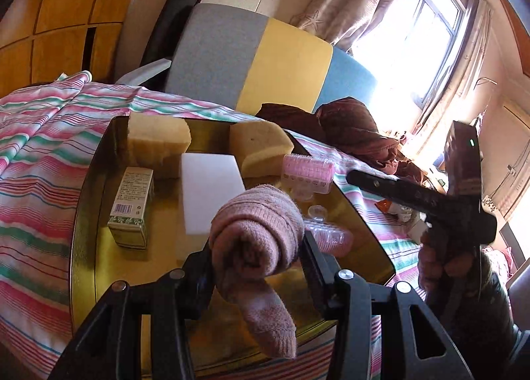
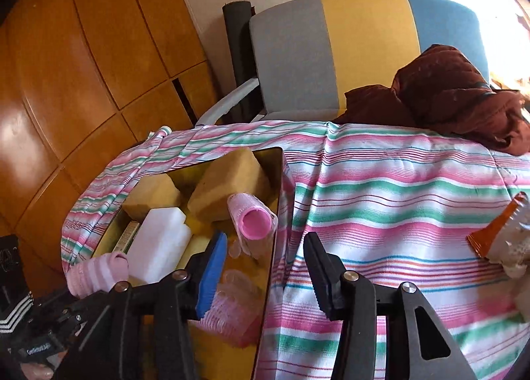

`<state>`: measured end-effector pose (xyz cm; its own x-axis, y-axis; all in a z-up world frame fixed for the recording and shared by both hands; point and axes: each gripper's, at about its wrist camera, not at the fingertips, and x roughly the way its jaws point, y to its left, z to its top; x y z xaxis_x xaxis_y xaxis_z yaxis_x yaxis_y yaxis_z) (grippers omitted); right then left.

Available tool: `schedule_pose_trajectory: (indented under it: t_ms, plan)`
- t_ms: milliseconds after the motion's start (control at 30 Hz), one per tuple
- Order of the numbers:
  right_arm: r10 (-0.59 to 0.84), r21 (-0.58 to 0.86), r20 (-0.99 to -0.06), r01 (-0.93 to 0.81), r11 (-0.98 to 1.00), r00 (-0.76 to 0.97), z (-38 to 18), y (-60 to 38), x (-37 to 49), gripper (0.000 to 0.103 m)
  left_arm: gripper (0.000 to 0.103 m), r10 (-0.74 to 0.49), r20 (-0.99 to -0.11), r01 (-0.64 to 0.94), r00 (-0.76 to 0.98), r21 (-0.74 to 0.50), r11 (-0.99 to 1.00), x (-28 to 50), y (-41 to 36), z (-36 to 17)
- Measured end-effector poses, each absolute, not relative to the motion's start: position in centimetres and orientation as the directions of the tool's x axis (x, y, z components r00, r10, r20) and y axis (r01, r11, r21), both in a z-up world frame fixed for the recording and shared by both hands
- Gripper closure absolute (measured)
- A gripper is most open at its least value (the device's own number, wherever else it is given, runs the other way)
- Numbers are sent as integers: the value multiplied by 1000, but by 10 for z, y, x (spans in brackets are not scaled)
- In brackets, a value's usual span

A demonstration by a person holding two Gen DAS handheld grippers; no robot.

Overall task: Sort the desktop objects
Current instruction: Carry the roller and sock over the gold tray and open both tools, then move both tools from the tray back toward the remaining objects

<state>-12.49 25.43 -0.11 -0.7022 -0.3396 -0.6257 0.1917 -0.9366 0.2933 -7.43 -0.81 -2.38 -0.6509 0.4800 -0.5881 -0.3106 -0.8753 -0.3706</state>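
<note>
My left gripper (image 1: 256,244) is shut on a rolled pink sock (image 1: 258,237), held just above the near part of a gold tray (image 1: 82,201). One loose end of the sock hangs down toward me. In the tray lie two yellow sponges (image 1: 159,138), a white foam block (image 1: 208,188), a small green box (image 1: 132,201) and pink hair rollers (image 1: 308,173). My right gripper (image 2: 265,257) is open with nothing between its fingers, above the tray's right rim (image 2: 276,214) and the striped cloth (image 2: 397,198). The right wrist view shows the sock (image 2: 99,272) low on the left.
The tray sits on a pink, green and white striped cloth. An orange packet (image 2: 497,227) lies on the cloth at the right. A brown garment (image 2: 447,92) is heaped at the far edge before a grey, yellow and blue chair (image 2: 331,49). Wooden cabinets (image 2: 82,82) stand at the left.
</note>
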Motion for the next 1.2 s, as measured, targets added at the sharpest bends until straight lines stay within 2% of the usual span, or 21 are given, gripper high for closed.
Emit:
schedule_pose_trajectory:
  t_ms: [233,667,733,900,1200]
  plan:
    - [-328,311,-601,165,-936,-729,-5,273,-86,46,56,469,-596,-306,-652,-359,-882,-98,-3,-1]
    - [-317,316,-605,146,-938,-730,-20,290,-57,44,55,332,-664,-205,-670,-264,-942,-189,22,6]
    - [-314,322,-603,137,-937,-733,-21,295,-56,44,54,315,-692,-169,-650,-272,-947,-203,21,-2]
    - [-306,342,-605,107,-934,-735,-27,309,-54,43,38,327,-701,-142,-633,-309,-940,-215,15,-8]
    - [-281,360,-620,52,-931,-733,-41,326,-47,43,37,319,-673,-143,-667,-304,-942,-195,11,2]
